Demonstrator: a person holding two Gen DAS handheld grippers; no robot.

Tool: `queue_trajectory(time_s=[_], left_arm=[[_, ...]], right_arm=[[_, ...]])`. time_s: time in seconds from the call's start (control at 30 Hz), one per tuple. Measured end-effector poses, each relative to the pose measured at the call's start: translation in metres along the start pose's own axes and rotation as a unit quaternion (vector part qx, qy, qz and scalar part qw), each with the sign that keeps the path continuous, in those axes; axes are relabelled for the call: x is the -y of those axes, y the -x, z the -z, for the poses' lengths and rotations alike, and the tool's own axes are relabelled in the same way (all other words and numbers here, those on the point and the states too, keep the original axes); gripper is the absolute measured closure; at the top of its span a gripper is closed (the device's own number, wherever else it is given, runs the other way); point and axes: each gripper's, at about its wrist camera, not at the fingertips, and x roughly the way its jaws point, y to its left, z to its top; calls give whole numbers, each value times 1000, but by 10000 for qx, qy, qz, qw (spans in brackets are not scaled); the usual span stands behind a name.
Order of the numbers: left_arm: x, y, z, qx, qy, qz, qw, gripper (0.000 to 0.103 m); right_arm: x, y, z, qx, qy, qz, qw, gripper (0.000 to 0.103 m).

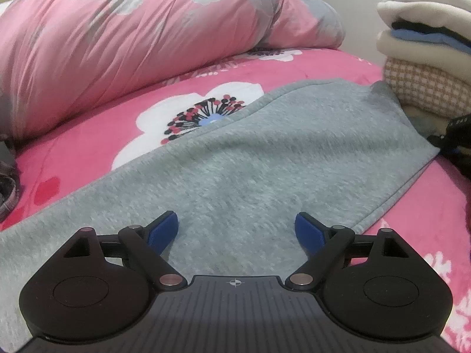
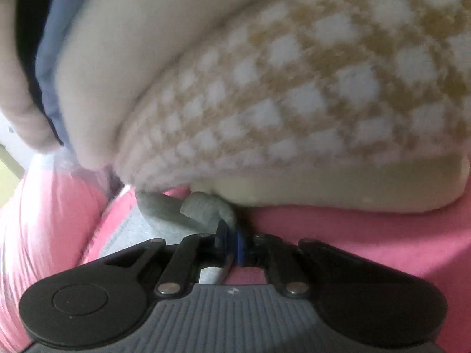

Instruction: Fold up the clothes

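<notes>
A grey fleece garment (image 1: pixel 265 158) lies spread flat on the pink floral bedspread (image 1: pixel 88 153). My left gripper (image 1: pixel 237 225) hovers low over its near part, open and empty, blue pads apart. My right gripper (image 2: pixel 232 239) is shut on a bunched corner of the grey garment (image 2: pixel 206 209), right under the stack of folded clothes (image 2: pixel 294 88). In the left wrist view the right gripper shows as a dark shape at the right edge (image 1: pixel 456 135), by the garment's far right corner.
A stack of folded clothes (image 1: pixel 426 53), cream, blue, black and tan-checked, stands at the right by the wall. A pink floral duvet (image 1: pixel 132 38) is heaped at the back left. A dark object (image 1: pixel 7 182) lies at the left edge.
</notes>
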Motion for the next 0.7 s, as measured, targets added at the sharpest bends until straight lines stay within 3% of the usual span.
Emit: queue_trajectory(time_s=[0.2,0.33,0.47,0.53,0.57,0.63,0.7], left_arm=[[-10,28,0,-57,-124,-302,9995,15],[-42,96,9,85,287,-388,9988,15],[-89,191,48,251,1105,-294,9931,8],[-110,235,74,315,1420,-291,9889,8],[-119,255,89,347,1540,-325,9869,7],[-133,288,119,392,1746,-505,9826,7],[-137,308,144,420,1953,-563,9782,7]], right_arm=[[13,-6,-2,-38,-313,-289,9991,96],[15,-7,-1,-87,-399,-432,9982,93],[28,-6,-14,-496,-753,-889,9919,79],[34,5,-24,-901,-1119,-835,9861,74],[37,15,-29,-1069,-1321,-821,9820,62],[43,46,-34,-1267,-1677,-1045,9721,60],[45,84,-35,-1437,-1692,-1566,9624,60]])
